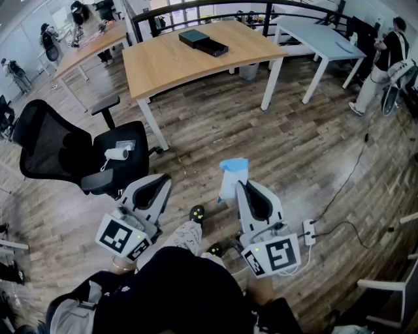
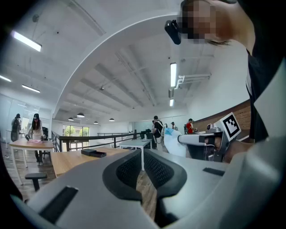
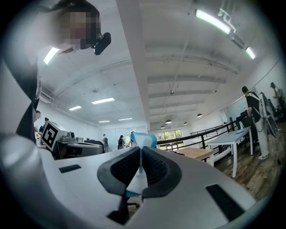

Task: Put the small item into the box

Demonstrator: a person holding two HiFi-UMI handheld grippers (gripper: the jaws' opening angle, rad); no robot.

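Small item (image 1: 233, 175) over plank floor (image 1: 307, 143), box (image 1: 203, 42) on wooden table (image 1: 170, 62).

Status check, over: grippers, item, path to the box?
Left gripper shut, empty. Right gripper shut on blue-and-white packet. Black box far ahead on wooden table. Office chair off to left.

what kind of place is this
Most likely an open-plan office or lab workspace, perhaps on an upper level: a big wooden desk and a white table stand on a plank floor, with a black office chair nearby and a black railing along the far edge.
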